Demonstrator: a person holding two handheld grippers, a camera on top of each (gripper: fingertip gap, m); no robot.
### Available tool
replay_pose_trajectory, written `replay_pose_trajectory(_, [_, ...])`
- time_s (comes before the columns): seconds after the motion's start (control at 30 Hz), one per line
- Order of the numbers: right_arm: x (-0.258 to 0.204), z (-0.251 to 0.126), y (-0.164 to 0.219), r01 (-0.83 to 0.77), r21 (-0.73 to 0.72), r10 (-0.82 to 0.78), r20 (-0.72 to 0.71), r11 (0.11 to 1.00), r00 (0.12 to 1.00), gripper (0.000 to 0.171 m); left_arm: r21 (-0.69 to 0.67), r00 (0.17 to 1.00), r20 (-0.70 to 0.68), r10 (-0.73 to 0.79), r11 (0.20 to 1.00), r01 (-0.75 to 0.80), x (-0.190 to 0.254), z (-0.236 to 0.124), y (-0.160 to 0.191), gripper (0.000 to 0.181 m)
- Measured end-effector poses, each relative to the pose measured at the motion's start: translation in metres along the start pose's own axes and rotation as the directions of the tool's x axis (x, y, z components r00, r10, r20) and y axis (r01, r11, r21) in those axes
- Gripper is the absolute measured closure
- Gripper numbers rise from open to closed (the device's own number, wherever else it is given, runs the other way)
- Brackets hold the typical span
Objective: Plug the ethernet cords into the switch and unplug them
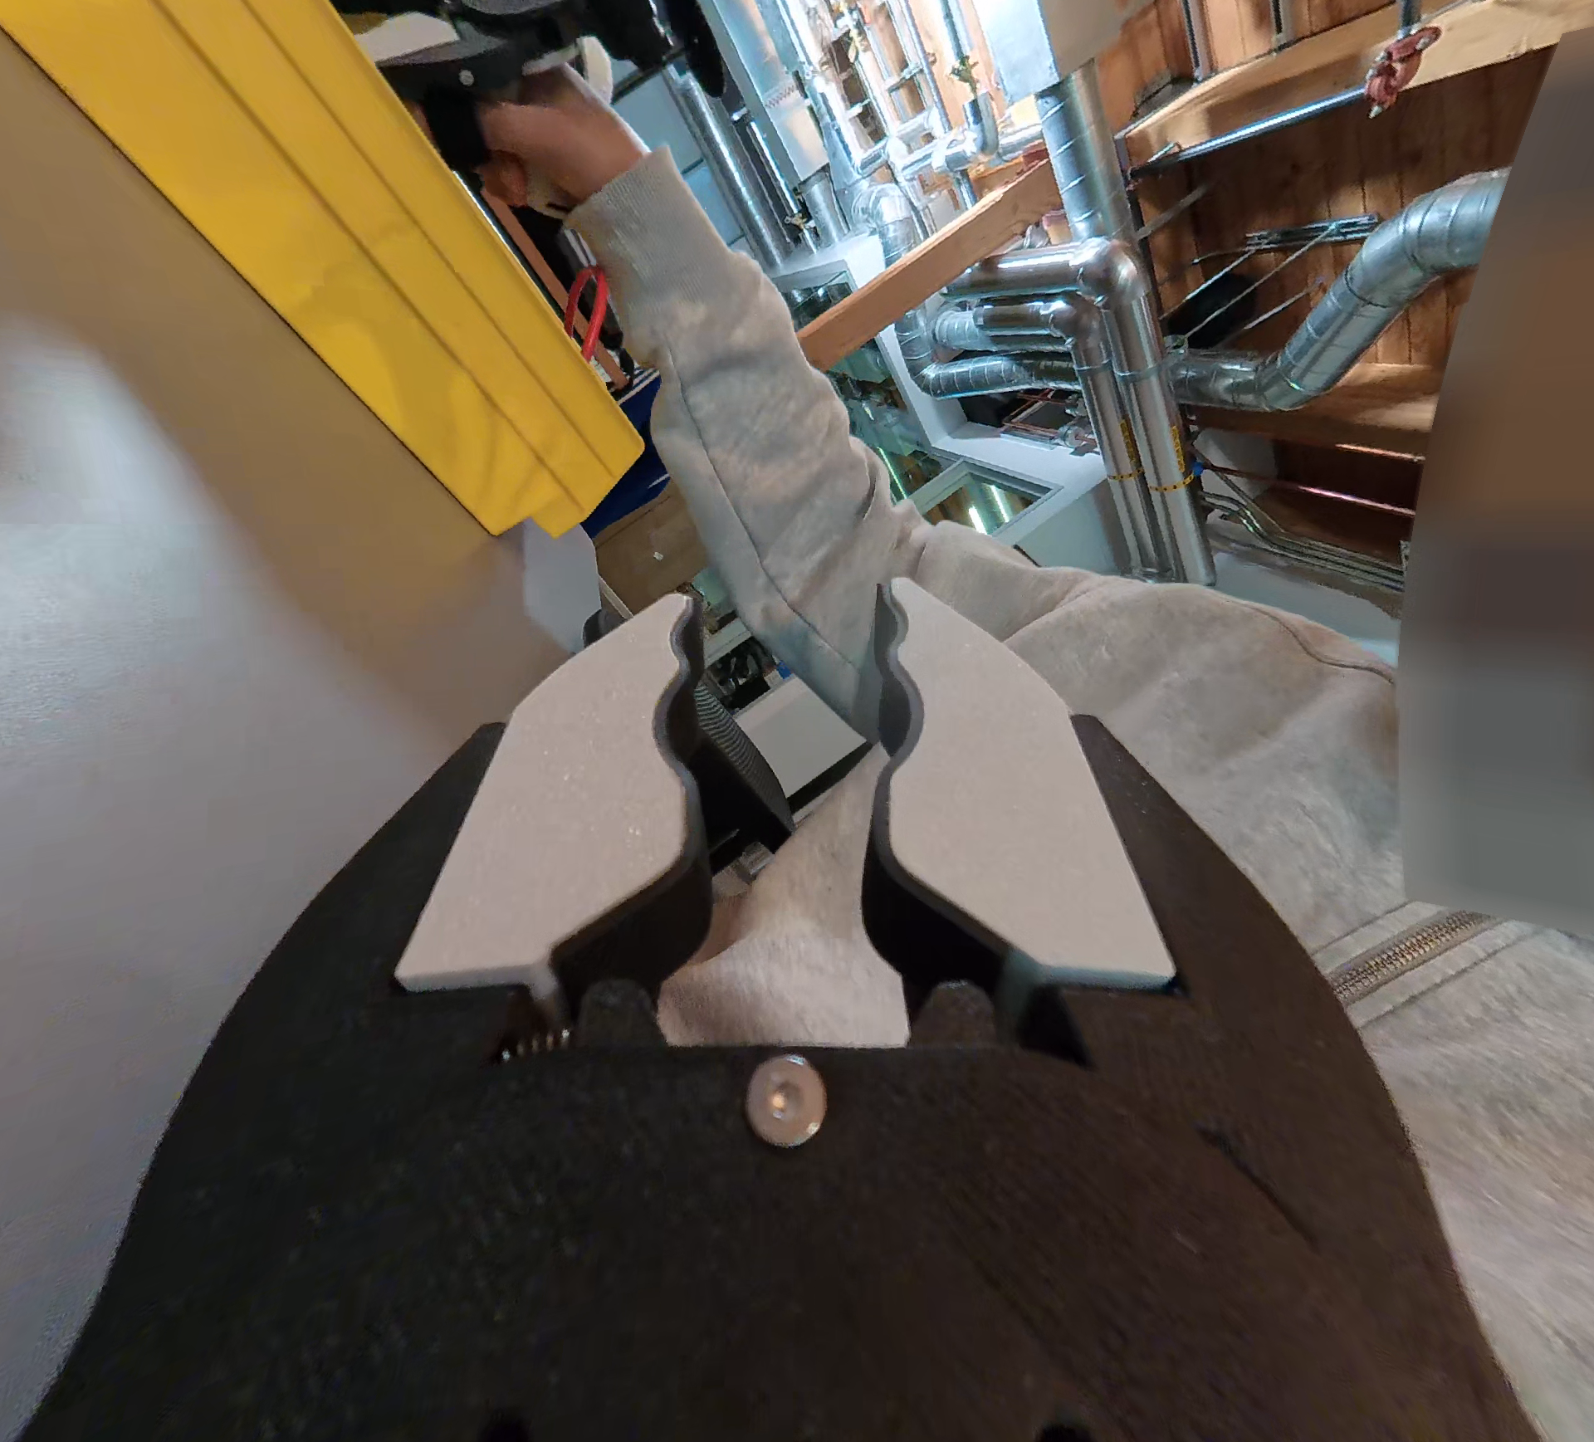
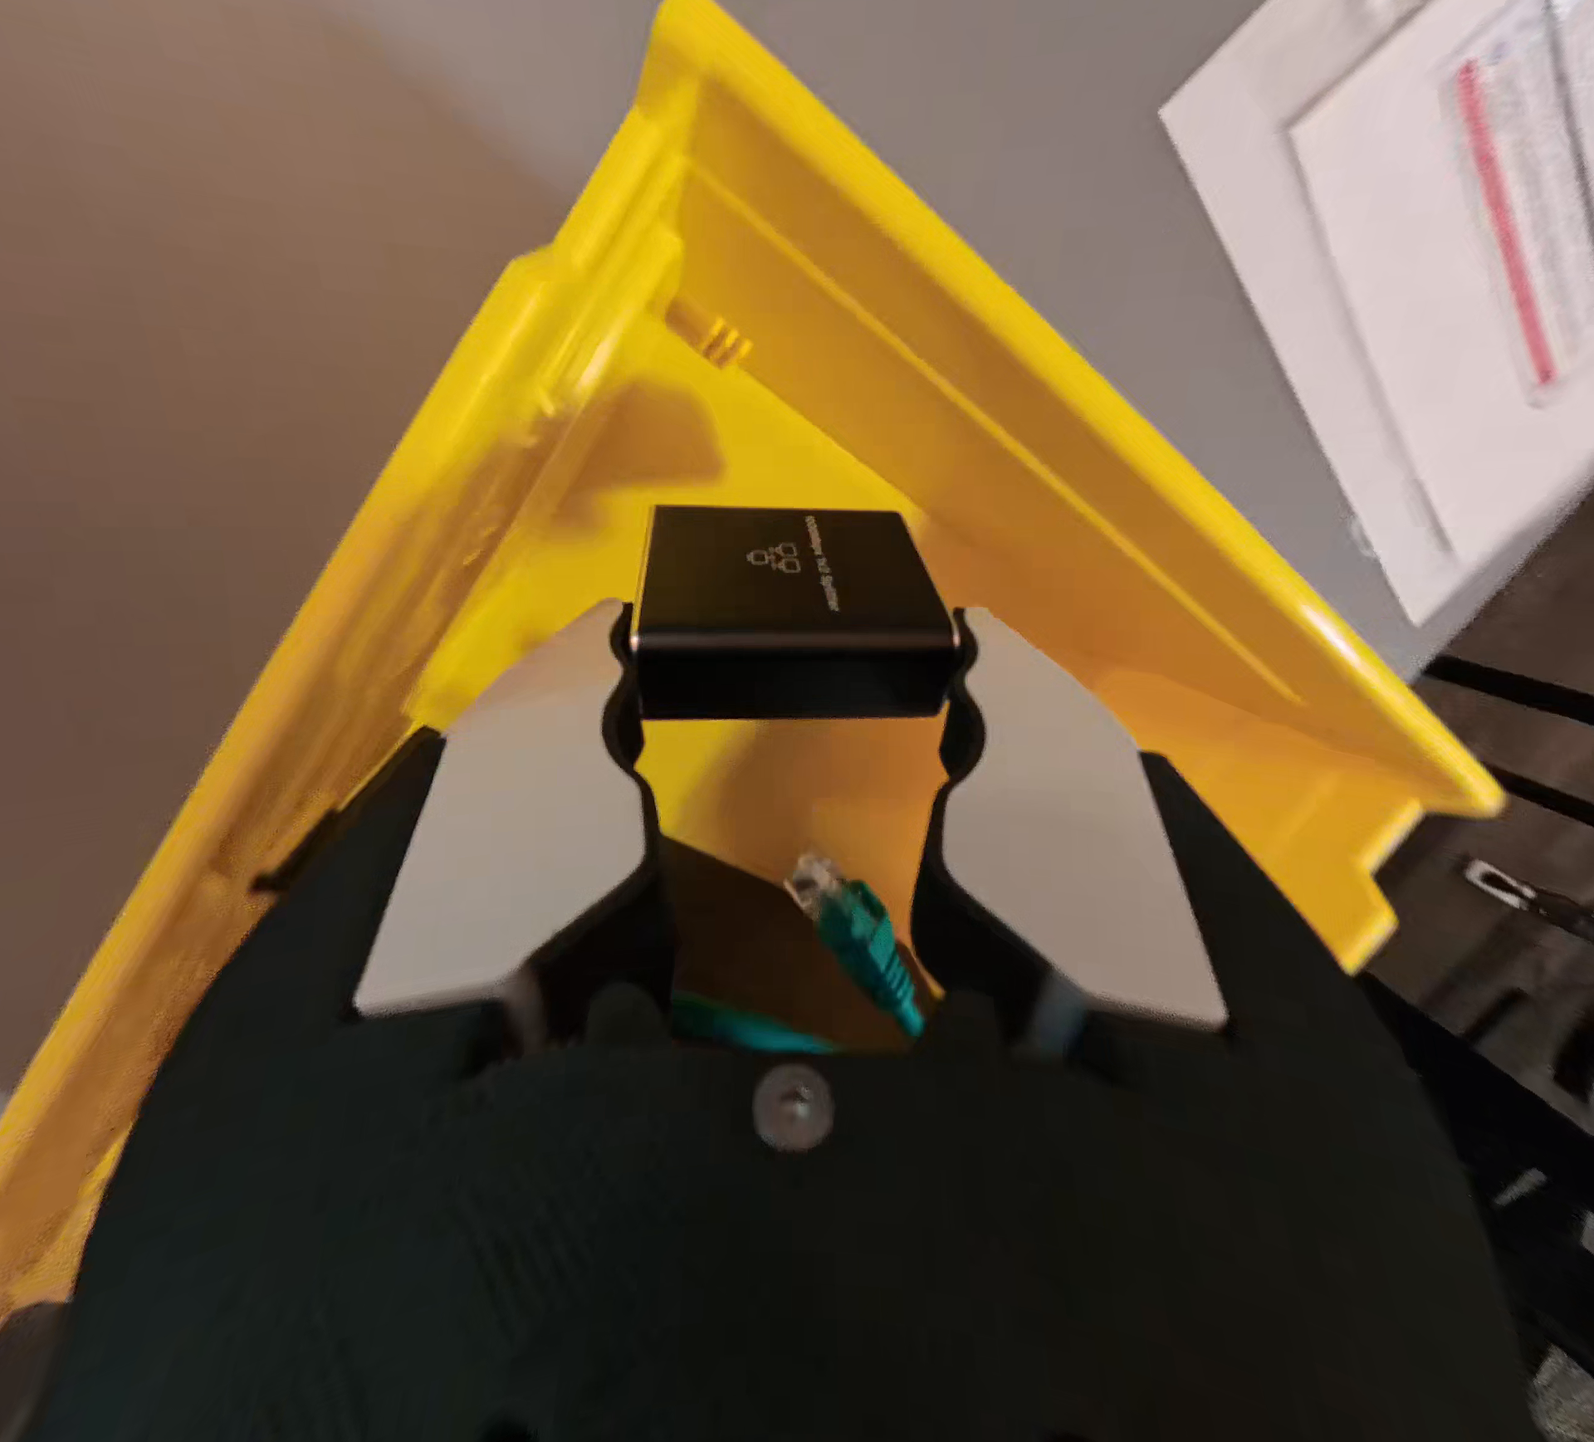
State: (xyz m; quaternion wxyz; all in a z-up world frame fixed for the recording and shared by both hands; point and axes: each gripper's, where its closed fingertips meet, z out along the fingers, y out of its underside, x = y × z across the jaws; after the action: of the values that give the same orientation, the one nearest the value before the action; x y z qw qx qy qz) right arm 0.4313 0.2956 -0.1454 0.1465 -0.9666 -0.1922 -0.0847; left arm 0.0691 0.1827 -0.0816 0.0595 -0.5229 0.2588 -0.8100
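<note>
Yellow plastic bin [image 2: 992, 452]: largest item in the right wrist view, its ribbed walls meeting in a corner beyond the right gripper [image 2: 793, 624] and running out to either side of it. Walls look rigid and glossy.

Person's grey sleeve [image 1: 759, 452]: in the left wrist view it crosses ahead of the left gripper [image 1: 785, 624], rising to the hand that holds the other tool against the bin's outer wall [image 1: 285, 193].

Switch [image 2: 789, 598]: small black box with a smooth, metallic-looking shell, clamped between the right claw's fingertips [image 2: 578, 646], one on each side face. It sits at the tips, over the bin floor; whether it rests on the floor or is lifted clear cannot be determined. Judged light and stiff, but slick; a side grip near the middle seems soundest, leaving the port face free. Ports are not visible from here.

Ethernet cord [image 2: 862, 935]: green boot with a clear plug, lying on the bin floor below the claw's palm, behind the switch, not touching it. Judged light and limp, with a fragile latch tab; best taken by the boot.

Left claw: fingers parted, nothing between them, pointing away from the bin.
</note>
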Motion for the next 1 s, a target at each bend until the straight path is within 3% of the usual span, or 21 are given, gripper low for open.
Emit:
replay_pose_trajectory(0.13, [-0.003, 0.021, 0.011, 0.059, -0.104, -0.053, 0.061, 0.993, 0.997, 0.101, 0.014, 1.000, -0.015, -0.020, 1.000, 0.020, 0.001, -0.004, -0.001, 0.145])
replay_pose_trajectory(0.2, [0.005, 0.025, 0.022, 0.110, -0.172, -0.110, 0.012, 0.979, 0.994, 0.101, 0.019, 1.000, -0.018, -0.022, 1.000, 0.022, 0.002, -0.005, -0.002, 0.145])
replay_pose_trajectory(0.3, [0.017, 0.012, 0.023, 0.129, -0.173, -0.141, -0.061, 0.976, 0.988, 0.086, 0.007, 1.000, -0.013, -0.001, 1.000, 0.001, 0.003, -0.004, -0.001, 0.146])
replay_pose_trajectory(0.4, [0.033, -0.026, 0.010, 0.059, -0.047, -0.066, -0.175, 0.997, 0.982, 0.091, -0.009, 1.000, -0.017, 0.009, 1.000, -0.009, 0.005, -0.001, 0.001, 0.147])
replay_pose_trajectory(0.5, [0.045, -0.091, -0.003, -0.022, 0.226, 0.093, -0.307, 0.974, 0.947, 0.096, -0.035, 1.000, -0.011, 0.025, 0.999, -0.025, 0.004, 0.003, 0.003, 0.148])
replay_pose_trajectory(0.57, [0.043, -0.143, -0.004, -0.029, 0.453, 0.219, -0.373, 0.891, 0.902, 0.103, -0.056, 0.999, -0.007, 0.042, 0.998, -0.042, 0.004, 0.007, 0.004, 0.148])
replay_pose_trajectory(0.67, [0.025, -0.214, 0.024, 0.017, 0.725, 0.405, -0.404, 0.689, 0.820, 0.120, -0.092, 0.999, -0.013, 0.051, 0.994, -0.052, 0.002, 0.014, 0.007, 0.149])
replay_pose_trajectory(0.77, [0.003, -0.255, 0.087, 0.057, 0.906, 0.616, -0.331, 0.420, 0.715, 0.166, -0.134, 0.998, -0.024, 0.052, 0.989, -0.055, -0.001, 0.023, 0.010, 0.149])
replay_pose_trajectory(0.83, [-0.003, -0.254, 0.142, 0.029, 0.965, 0.749, -0.220, 0.259, 0.624, 0.171, -0.162, 0.998, -0.034, 0.054, 0.985, -0.058, -0.002, 0.028, 0.012, 0.149])
replay_pose_trajectory(0.9, [-0.006, -0.226, 0.191, -0.071, 0.990, 0.837, -0.064, 0.122, 0.543, 0.170, -0.184, 0.998, -0.045, 0.038, 0.982, -0.046, -0.003, 0.034, 0.014, 0.149])
replay_pose_trajectory(0.93, [-0.007, -0.209, 0.206, -0.117, 0.989, 0.850, -0.012, 0.087, 0.526, 0.166, -0.187, 0.998, -0.067, 0.018, 0.982, -0.030, 0.000, 0.037, 0.014, 0.149])
replay_pose_trajectory(1.0, [-0.005, -0.175, 0.225, -0.216, 0.968, 0.865, 0.001, 0.125, 0.502, 0.149, -0.173, 0.994, -0.111, -0.015, 0.985, -0.005, 0.008, 0.042, 0.011, 0.149])
